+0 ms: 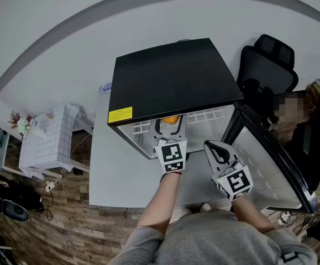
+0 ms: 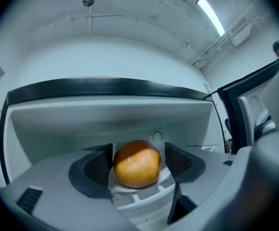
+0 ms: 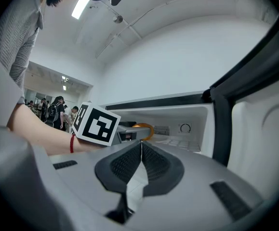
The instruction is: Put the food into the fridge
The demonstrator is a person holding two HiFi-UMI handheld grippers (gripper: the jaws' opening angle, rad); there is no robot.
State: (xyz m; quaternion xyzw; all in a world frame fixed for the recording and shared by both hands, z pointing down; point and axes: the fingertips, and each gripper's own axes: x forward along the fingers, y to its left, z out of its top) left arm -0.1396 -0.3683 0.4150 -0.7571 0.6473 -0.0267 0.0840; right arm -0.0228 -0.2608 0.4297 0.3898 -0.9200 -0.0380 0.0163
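A: One piece of food, is it?

B: One only: an orange (image 2: 136,163), clamped in the left claw (image 2: 139,158). Both black ribbed pads press on its sides, at lower centre of the left gripper view.

A: Which way does it point?

B: Hard to say. It is close to a ball, with no long axis worth naming, and I cannot tell where its stem end faces. The skin looks matt, with one pale sheen on the front.

A: And in the head view?

B: At mid-frame the orange (image 1: 171,118) shows just under the front edge of the fridge (image 1: 171,79), inside its mouth and above the white slatted shelf (image 1: 204,117). The left claw (image 1: 169,123) reaches in with it.

A: How many fridges?

B: One, small and boxy, with a matt black top and smooth white plastic inside. One round dial (image 2: 157,136) sits on the back wall. Its door (image 1: 265,159) hangs open toward the right of the frame. It stands on a plain pale grey surface (image 1: 115,170).

A: The other claw?

B: The right claw (image 3: 141,146) is pressed together on nothing, its pads meeting in a thin seam. In the head view the right claw (image 1: 212,147) hovers lower right of centre, outside the fridge, near the door.

A: The tally?

B: Two claws, each with one marker cube (image 1: 171,154), and one black office chair (image 1: 267,65) at upper right.
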